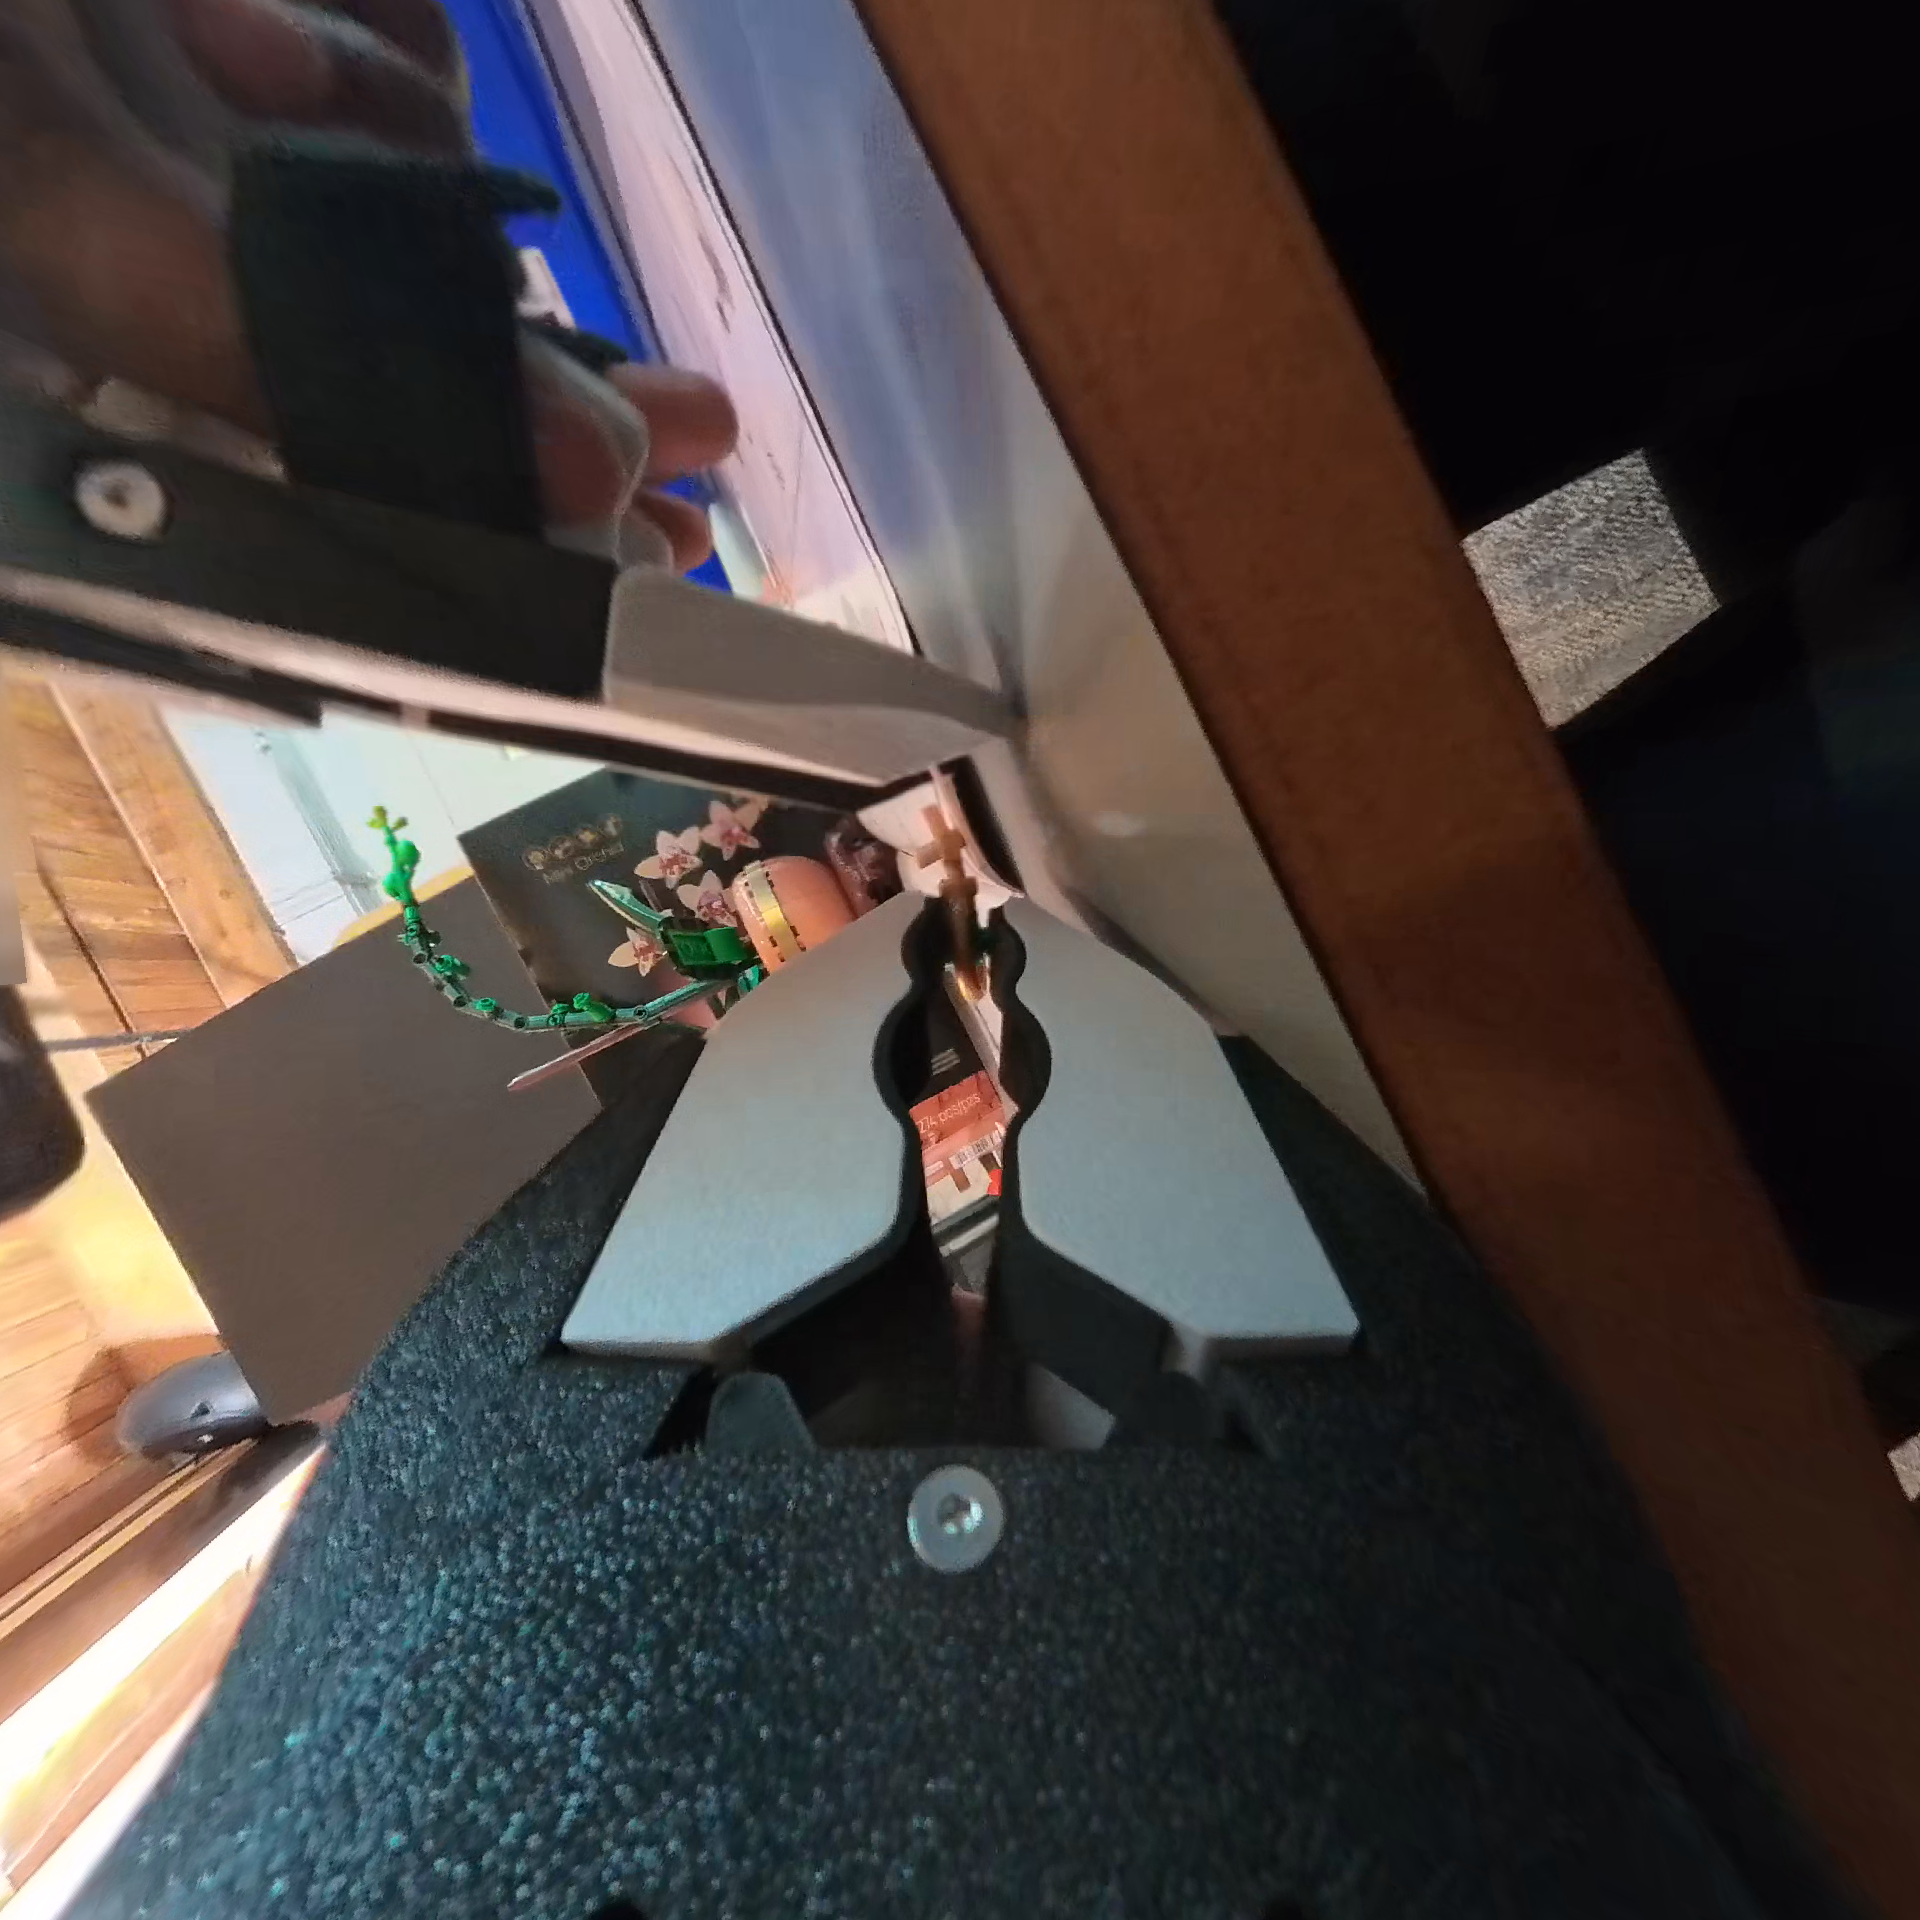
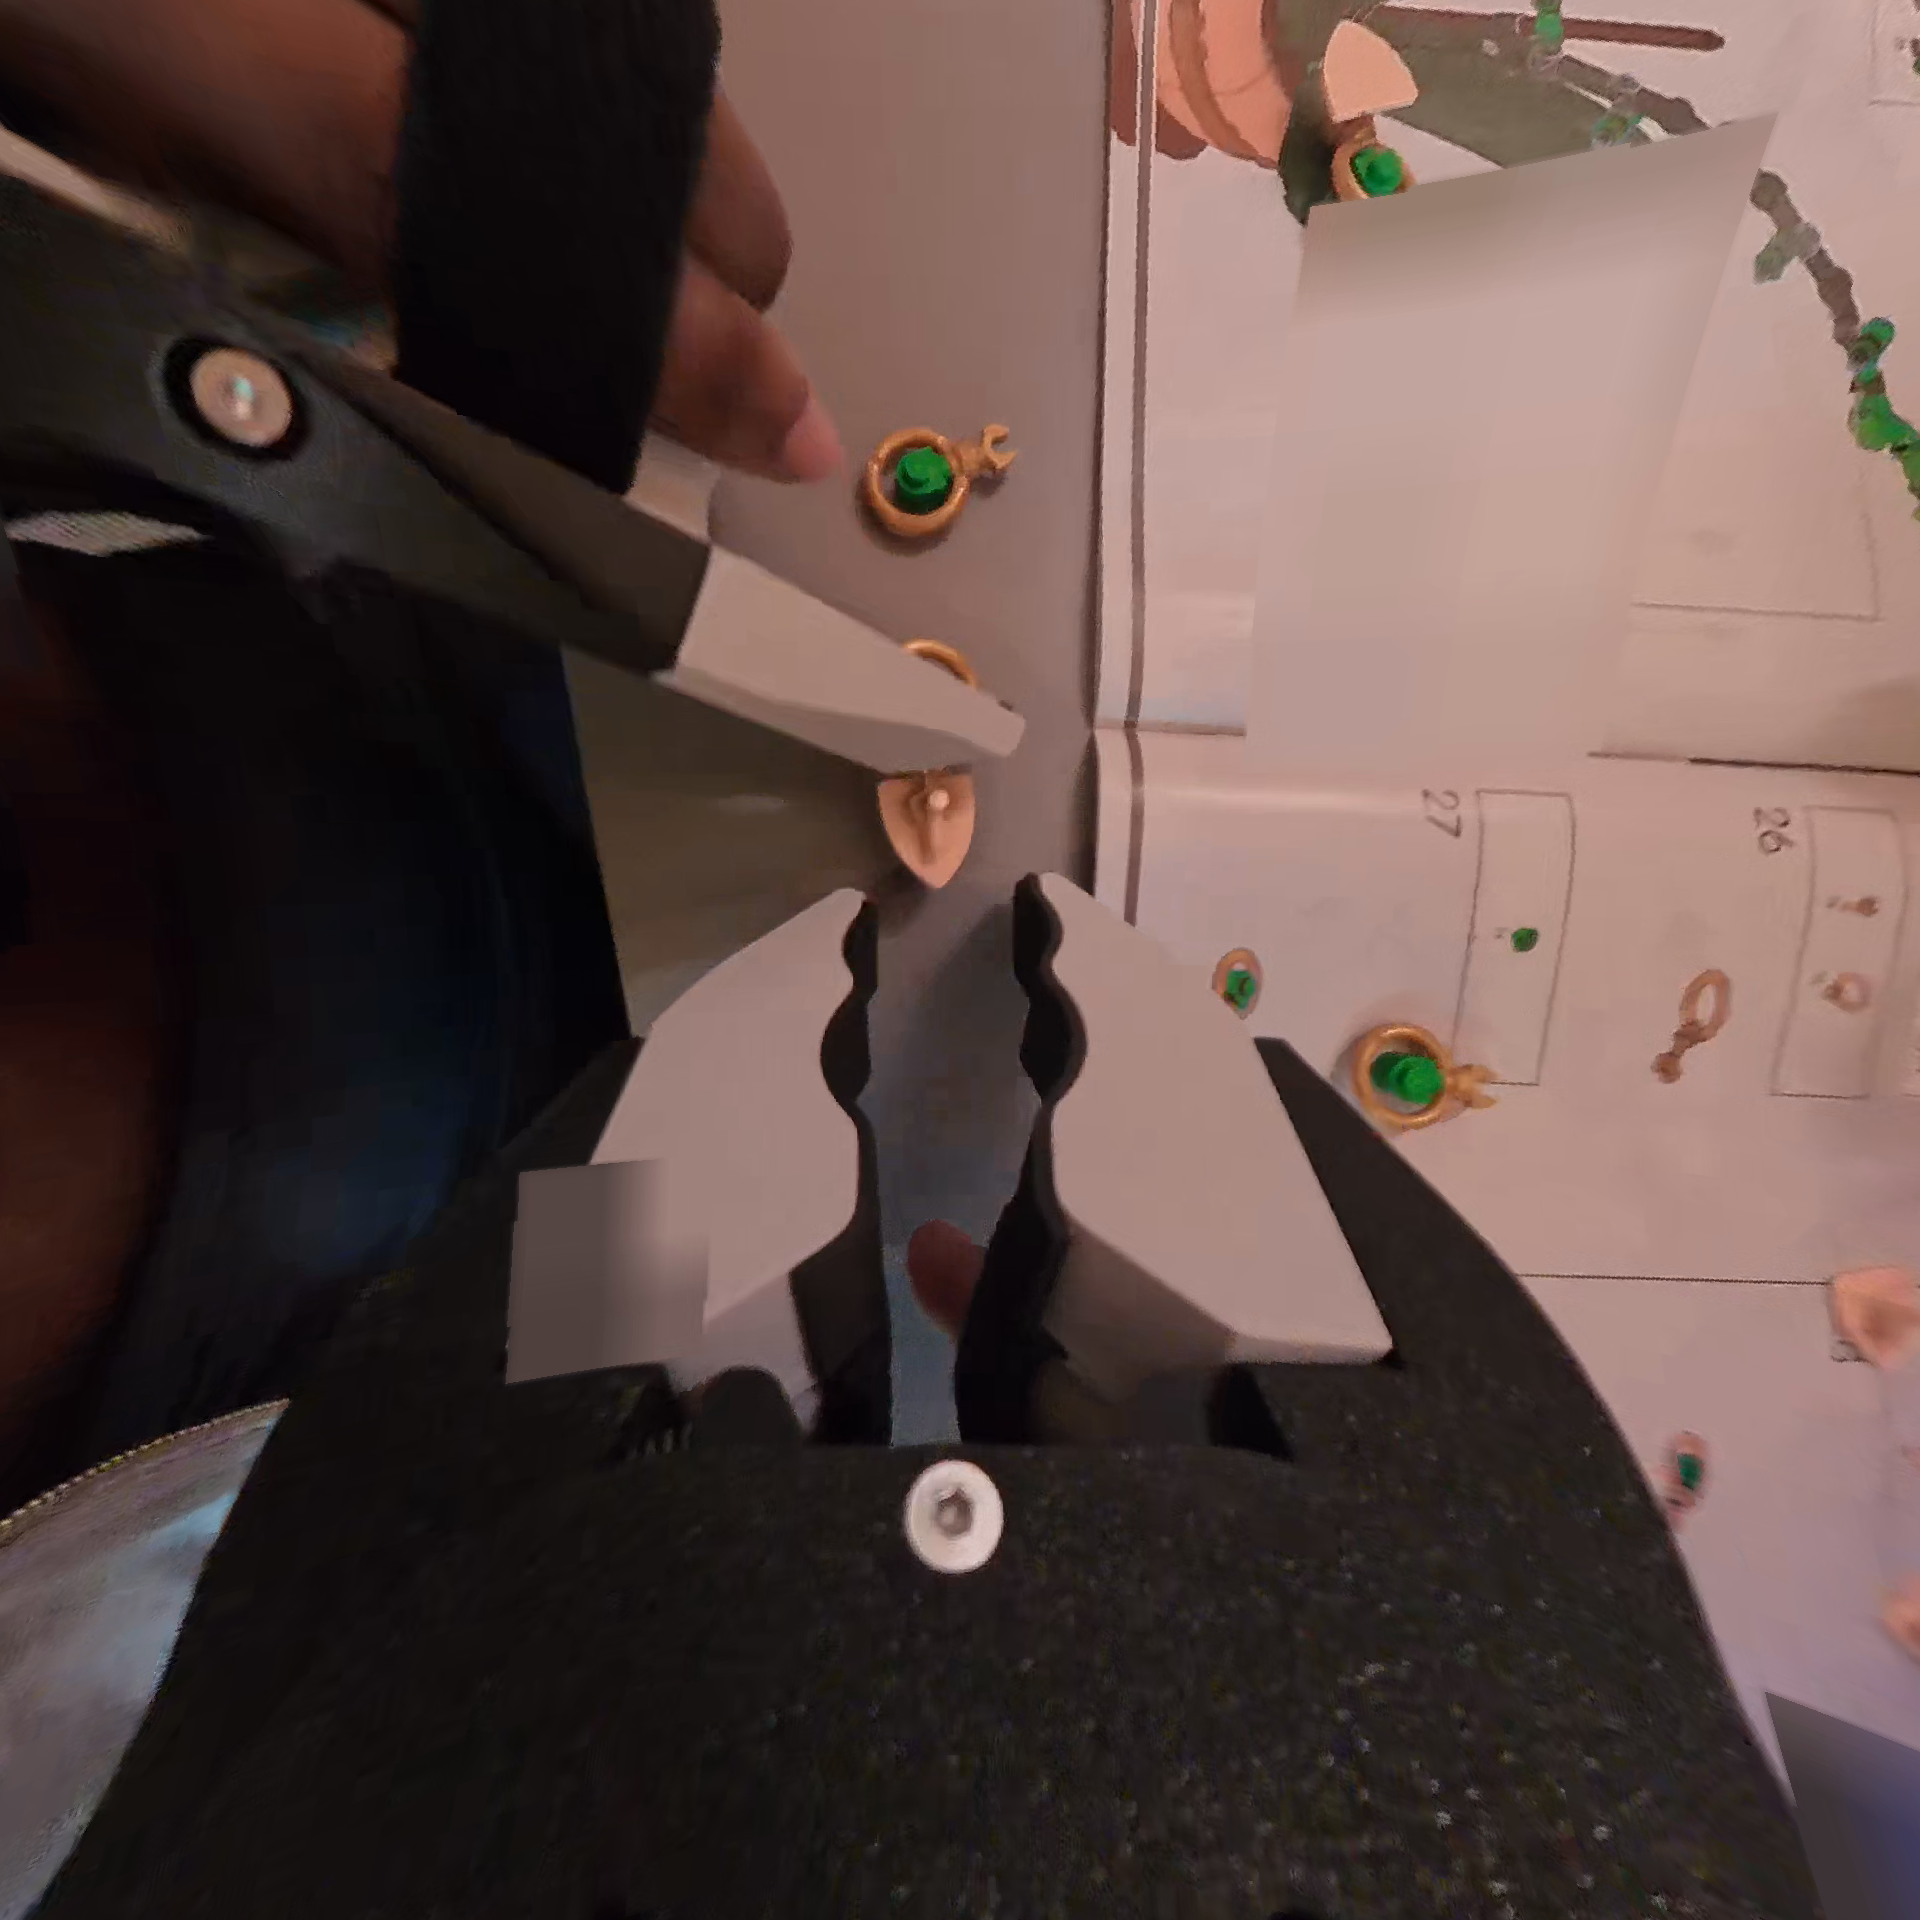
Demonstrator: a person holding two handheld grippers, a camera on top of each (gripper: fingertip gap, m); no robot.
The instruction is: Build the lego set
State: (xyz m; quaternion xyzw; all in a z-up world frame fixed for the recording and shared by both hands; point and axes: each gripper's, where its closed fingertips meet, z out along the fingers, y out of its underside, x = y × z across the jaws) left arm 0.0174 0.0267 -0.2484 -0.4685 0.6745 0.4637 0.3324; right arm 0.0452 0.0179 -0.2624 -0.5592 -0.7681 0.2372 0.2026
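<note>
Tight quarters at the worktop (image 1: pixel 1049 582) rim: wooden edge (image 1: pixel 1299 831) down the right of the left wrist view, dark beyond it. At centre frame, left gripper (image 1: pixel 961 935) fingers almost together, pinching a small gold-and-tan lego piece (image 1: pixel 943 847); right gripper (image 1: pixel 992 717) tip just above, very near. Only here: green stem build (image 1: pixel 436 966) and lego box (image 1: pixel 582 862), left of centre, wood panelling (image 1: pixel 94 831) at far left. Only in the right wrist view: its fingers (image 2: pixel 1143 1091) parted, nothing between; open instruction booklet (image 2: pixel 1351 883) at right; gold ring with green stud (image 2: pixel 914 488) on the grey surface, upper centre.
</note>
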